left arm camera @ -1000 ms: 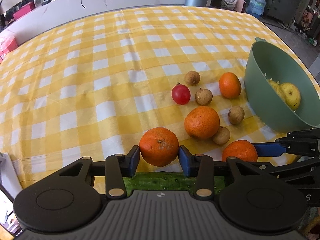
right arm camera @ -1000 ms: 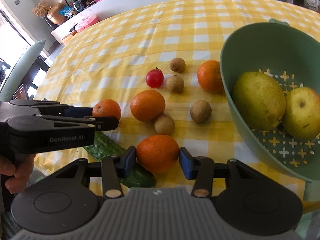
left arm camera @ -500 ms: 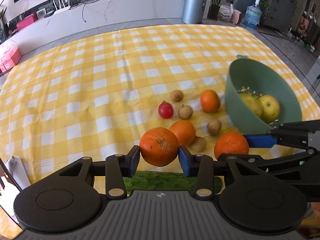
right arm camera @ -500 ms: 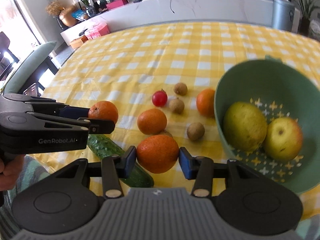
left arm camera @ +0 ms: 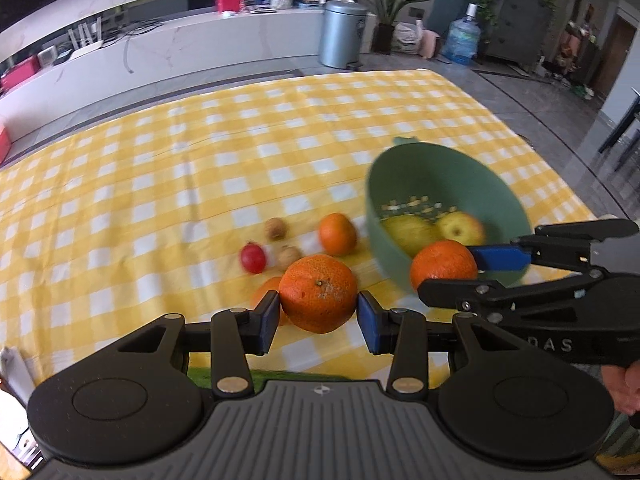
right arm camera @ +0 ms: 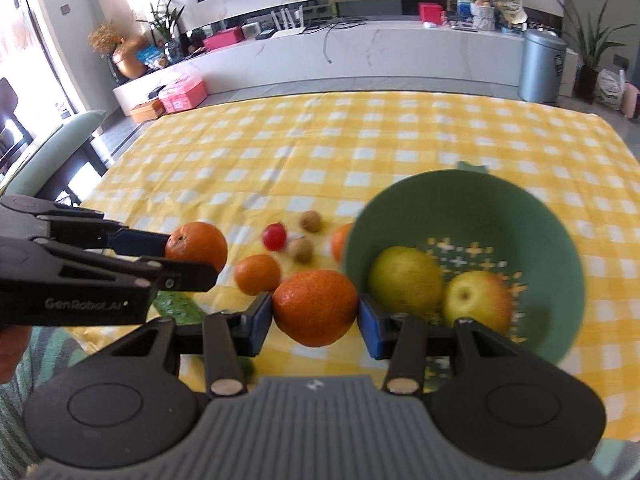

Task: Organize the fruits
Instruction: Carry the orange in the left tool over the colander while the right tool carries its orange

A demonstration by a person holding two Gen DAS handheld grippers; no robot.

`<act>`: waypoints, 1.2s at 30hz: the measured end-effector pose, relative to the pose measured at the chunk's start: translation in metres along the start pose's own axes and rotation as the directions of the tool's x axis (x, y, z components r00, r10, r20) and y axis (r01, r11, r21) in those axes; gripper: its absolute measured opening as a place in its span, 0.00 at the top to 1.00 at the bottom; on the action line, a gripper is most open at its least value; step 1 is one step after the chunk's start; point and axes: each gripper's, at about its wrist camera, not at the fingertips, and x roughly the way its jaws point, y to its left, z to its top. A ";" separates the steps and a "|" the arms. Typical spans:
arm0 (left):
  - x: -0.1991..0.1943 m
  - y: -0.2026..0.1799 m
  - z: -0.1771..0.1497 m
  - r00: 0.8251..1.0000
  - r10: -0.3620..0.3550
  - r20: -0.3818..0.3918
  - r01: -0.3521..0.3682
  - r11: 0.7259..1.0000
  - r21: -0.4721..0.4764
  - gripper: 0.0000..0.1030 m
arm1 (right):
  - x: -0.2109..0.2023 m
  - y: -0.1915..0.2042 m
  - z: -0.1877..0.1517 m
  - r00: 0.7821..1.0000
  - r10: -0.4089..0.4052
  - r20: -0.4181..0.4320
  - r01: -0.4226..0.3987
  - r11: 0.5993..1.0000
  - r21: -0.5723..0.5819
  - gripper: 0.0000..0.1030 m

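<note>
My left gripper is shut on an orange and holds it well above the table. My right gripper is shut on another orange, just left of the green colander. The colander holds a pear and an apple. In the left wrist view the right gripper's orange hangs at the colander's near rim. In the right wrist view the left gripper's orange is at the left.
On the yellow checked cloth lie two more oranges, a red tomato, small brown fruits and a cucumber near the front edge.
Both grippers have risen with their oranges and the table looks farther below. The right gripper's orange has moved toward the colander's rim.
</note>
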 end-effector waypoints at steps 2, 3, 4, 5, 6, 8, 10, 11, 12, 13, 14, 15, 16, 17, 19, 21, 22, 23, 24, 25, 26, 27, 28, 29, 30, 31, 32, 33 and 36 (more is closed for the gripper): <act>0.003 -0.008 0.003 1.000 -0.011 -0.002 0.011 1.000 0.012 0.54 | -0.005 -0.008 0.000 1.000 -0.016 0.005 0.016 1.000 0.003 0.58; 0.004 -0.012 0.005 1.000 -0.016 -0.004 0.016 1.000 0.020 0.54 | -0.006 -0.012 -0.001 1.000 -0.024 0.006 0.024 1.000 0.004 0.58; 0.006 -0.017 0.007 1.000 -0.022 -0.005 0.022 0.999 0.030 0.54 | -0.008 -0.016 -0.001 0.999 -0.032 0.007 0.031 0.999 0.004 0.57; 0.008 -0.021 0.009 1.000 -0.028 -0.007 0.028 0.999 0.040 0.54 | -0.010 -0.020 0.000 0.999 -0.039 0.008 0.039 0.999 0.002 0.58; 0.009 -0.026 0.011 0.999 -0.034 -0.008 0.034 0.998 0.049 0.54 | -0.012 -0.024 0.000 0.999 -0.047 0.010 0.047 0.999 -0.001 0.58; 0.013 -0.034 0.016 0.999 -0.044 -0.010 0.044 0.997 0.067 0.54 | -0.014 -0.033 0.001 0.998 -0.065 0.014 0.065 0.998 -0.008 0.58; 0.018 -0.041 0.021 0.999 -0.048 -0.010 0.048 0.995 0.083 0.54 | -0.017 -0.041 0.002 0.996 -0.083 0.019 0.083 0.996 -0.013 0.58; 0.020 -0.044 0.024 0.999 -0.050 -0.010 0.051 0.995 0.089 0.54 | -0.017 -0.045 0.004 0.996 -0.090 0.021 0.090 0.996 -0.014 0.57; 0.023 -0.047 0.026 0.998 -0.053 -0.012 0.054 0.994 0.093 0.54 | -0.018 -0.049 0.005 0.995 -0.096 0.023 0.096 0.995 -0.014 0.58; 0.026 -0.050 0.029 0.998 -0.058 -0.015 0.060 0.994 0.096 0.54 | -0.018 -0.053 0.006 0.994 -0.102 0.026 0.103 0.995 -0.014 0.58; 0.030 -0.053 0.032 0.998 -0.064 -0.018 0.065 0.993 0.100 0.54 | -0.018 -0.057 0.008 0.994 -0.109 0.028 0.109 0.994 -0.016 0.58; 0.033 -0.056 0.035 0.998 -0.067 -0.021 0.069 0.992 0.104 0.54 | -0.018 -0.061 0.009 0.993 -0.115 0.028 0.116 0.993 -0.019 0.58; 0.037 -0.059 0.037 0.997 -0.068 -0.023 0.070 0.991 0.112 0.54 | -0.017 -0.065 0.010 0.992 -0.122 0.029 0.123 0.992 -0.021 0.58; 0.039 -0.061 0.040 0.997 -0.067 -0.024 0.070 0.990 0.119 0.54 | -0.017 -0.069 0.011 0.991 -0.129 0.028 0.129 0.991 -0.023 0.58; 0.047 -0.067 0.046 0.998 -0.065 -0.026 0.068 0.989 0.132 0.54 | -0.014 -0.076 0.014 0.990 -0.138 0.025 0.139 0.990 -0.024 0.58; 0.053 -0.070 0.051 0.997 -0.065 -0.030 0.068 0.988 0.139 0.54 | -0.011 -0.082 0.017 0.989 -0.148 0.021 0.148 0.989 -0.029 0.58; 0.056 -0.071 0.053 0.998 -0.063 -0.031 0.067 0.988 0.141 0.54 | -0.009 -0.085 0.018 0.988 -0.153 0.019 0.154 0.988 -0.032 0.58; 0.060 -0.072 0.056 0.998 -0.061 -0.030 0.065 0.988 0.142 0.54 | -0.007 -0.088 0.020 0.987 -0.159 0.019 0.159 0.987 -0.037 0.58; 0.063 -0.073 0.058 0.998 -0.059 -0.030 0.062 0.988 0.141 0.54 | -0.005 -0.090 0.022 0.986 -0.163 0.018 0.164 0.986 -0.042 0.58; 0.068 -0.074 0.061 0.998 -0.057 -0.031 0.060 0.988 0.139 0.54 | -0.003 -0.093 0.023 0.986 -0.168 0.017 0.169 0.985 -0.047 0.58; 0.072 -0.075 0.063 0.998 -0.057 -0.033 0.061 0.989 0.137 0.54 | 0.000 -0.095 0.025 0.985 -0.174 0.014 0.175 0.983 -0.053 0.58; 0.076 -0.076 0.066 0.998 -0.056 -0.035 0.060 0.988 0.139 0.54 | 0.003 -0.097 0.027 0.984 -0.180 0.012 0.181 0.982 -0.059 0.58; 0.078 -0.077 0.067 0.998 -0.055 -0.036 0.059 0.988 0.142 0.54 | 0.007 -0.099 0.028 0.982 -0.187 0.008 0.187 0.980 -0.066 0.58; 0.081 -0.079 0.070 0.998 -0.051 -0.037 0.056 0.987 0.150 0.54 | 0.010 -0.101 0.029 0.981 -0.192 0.004 0.191 0.979 -0.072 0.58; 0.084 -0.080 0.072 0.998 -0.045 -0.038 0.051 0.986 0.158 0.54 | 0.014 -0.103 0.031 0.980 -0.197 -0.001 0.196 0.977 -0.078 0.58; 0.087 -0.081 0.074 0.998 -0.039 -0.040 0.045 0.985 0.169 0.54 | 0.017 -0.104 0.032 0.979 -0.202 -0.005 0.201 0.976 -0.087 0.58; 0.091 -0.082 0.076 0.998 -0.035 -0.042 0.042 0.983 0.178 0.54 | 0.021 -0.106 0.032 0.978 -0.208 -0.008 0.206 0.974 -0.095 0.58; 0.094 -0.083 0.078 0.998 -0.034 -0.045 0.042 0.982 0.184 0.54 | 0.024 -0.108 0.033 0.977 -0.211 -0.012 0.209 0.973 -0.101 0.58; 0.103 -0.083 0.083 0.998 -0.033 -0.057 0.043 0.980 0.195 0.54 | 0.032 -0.114 0.035 0.977 -0.212 -0.028 0.209 0.973 -0.103 0.58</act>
